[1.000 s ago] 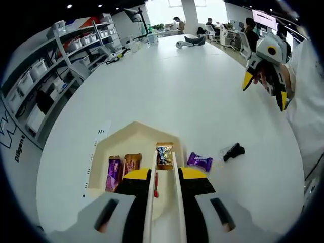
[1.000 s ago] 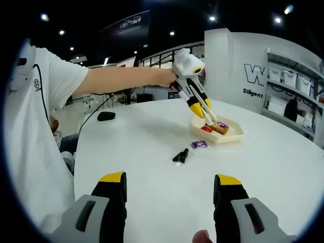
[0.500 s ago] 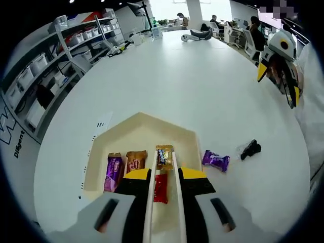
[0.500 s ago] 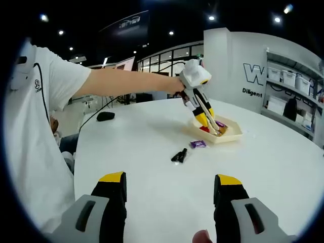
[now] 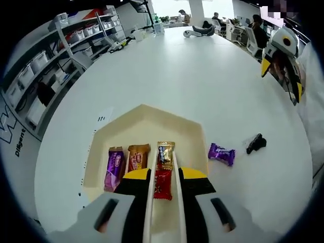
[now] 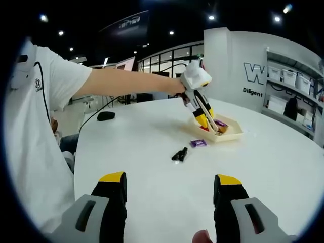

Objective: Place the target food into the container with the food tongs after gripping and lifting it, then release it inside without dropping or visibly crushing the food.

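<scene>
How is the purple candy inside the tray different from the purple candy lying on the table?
The purple wrapped candy in the cream hexagonal tray sits at, leftmost in a row of sweets, beside a brown wrapped candy; the other purple wrapped candy lies alone on the white table, just outside the tray. The tray one points lengthwise away from the camera; the table one lies crosswise. Both have shiny purple wrappers.

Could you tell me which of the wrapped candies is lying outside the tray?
The purple candy on the table, right of the cream tray; the others lie inside it.
</scene>
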`<move>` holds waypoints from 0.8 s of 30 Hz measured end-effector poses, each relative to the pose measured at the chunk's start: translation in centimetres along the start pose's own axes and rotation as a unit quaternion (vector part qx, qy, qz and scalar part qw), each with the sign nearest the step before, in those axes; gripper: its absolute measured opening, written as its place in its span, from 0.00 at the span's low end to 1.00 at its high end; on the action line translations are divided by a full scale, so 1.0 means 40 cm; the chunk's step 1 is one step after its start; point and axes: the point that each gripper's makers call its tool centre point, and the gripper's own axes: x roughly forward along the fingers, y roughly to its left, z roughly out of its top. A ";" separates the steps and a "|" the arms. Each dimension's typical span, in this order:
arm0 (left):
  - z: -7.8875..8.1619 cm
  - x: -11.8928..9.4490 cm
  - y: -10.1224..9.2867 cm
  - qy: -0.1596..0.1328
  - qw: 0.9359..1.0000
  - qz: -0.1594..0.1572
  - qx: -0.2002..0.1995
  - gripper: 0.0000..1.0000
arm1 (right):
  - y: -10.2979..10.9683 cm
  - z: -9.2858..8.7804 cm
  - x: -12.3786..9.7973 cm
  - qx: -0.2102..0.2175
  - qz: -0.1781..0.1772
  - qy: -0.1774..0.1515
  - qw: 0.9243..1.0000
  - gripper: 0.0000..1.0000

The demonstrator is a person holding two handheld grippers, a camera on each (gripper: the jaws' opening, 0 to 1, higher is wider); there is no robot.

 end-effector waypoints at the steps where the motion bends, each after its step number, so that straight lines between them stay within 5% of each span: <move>1: -0.001 0.001 0.001 0.001 1.000 0.001 0.001 0.19 | -0.001 0.000 -0.001 0.000 0.000 0.000 1.000 0.67; 24: -0.005 -0.003 0.009 -0.003 1.000 0.019 -0.021 0.21 | 0.001 -0.004 0.001 0.001 0.000 0.002 1.000 0.67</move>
